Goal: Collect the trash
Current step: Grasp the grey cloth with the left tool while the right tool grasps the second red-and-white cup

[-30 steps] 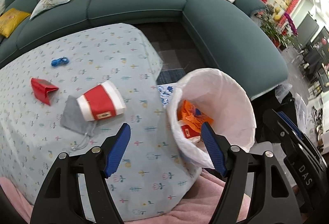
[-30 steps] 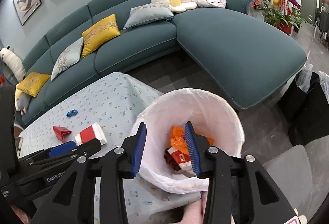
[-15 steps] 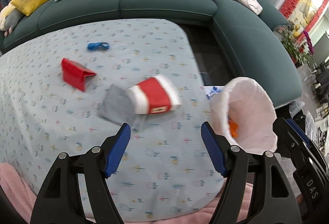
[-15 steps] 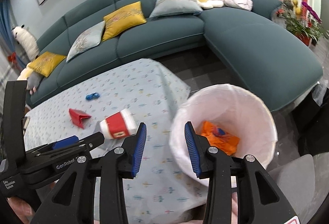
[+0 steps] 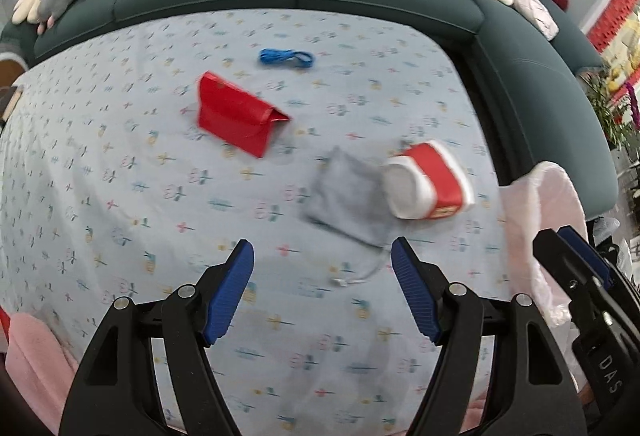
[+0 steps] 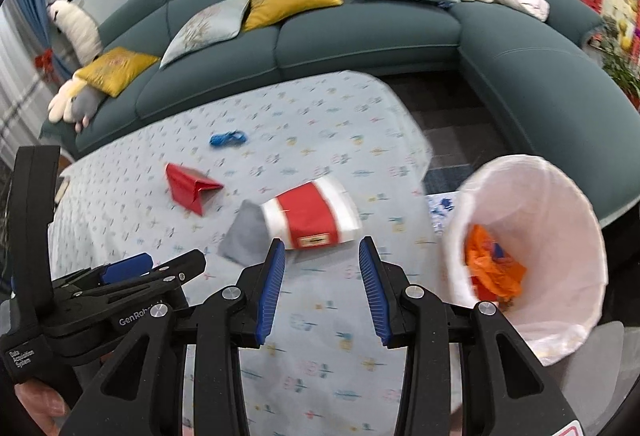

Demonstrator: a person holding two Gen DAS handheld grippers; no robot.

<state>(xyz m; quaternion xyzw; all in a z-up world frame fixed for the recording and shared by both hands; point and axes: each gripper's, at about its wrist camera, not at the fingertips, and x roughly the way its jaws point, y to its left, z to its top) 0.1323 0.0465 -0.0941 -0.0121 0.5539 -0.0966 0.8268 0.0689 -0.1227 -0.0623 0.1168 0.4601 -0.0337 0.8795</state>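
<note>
Partly done: orange trash (image 6: 494, 268) sat in bin (image 6: 560, 195) off table's right edge. Cup (image 5: 430, 185), grey mask (image 5: 344, 195), red packet (image 5: 236, 115), blue string (image 5: 286, 57) remained mid-table. Left gripper (image 5: 322, 292) and right gripper (image 6: 322, 290) gaped, empty.

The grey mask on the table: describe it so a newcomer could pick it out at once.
Start at the table with the flowered light-blue cloth in front of the teal sofa. Near the edge by the white-lined bin lies a red-and-white paper cup on its side. The grey mask touches the cup's end farther from the bin: flat, soft, the only grey piece.
</note>
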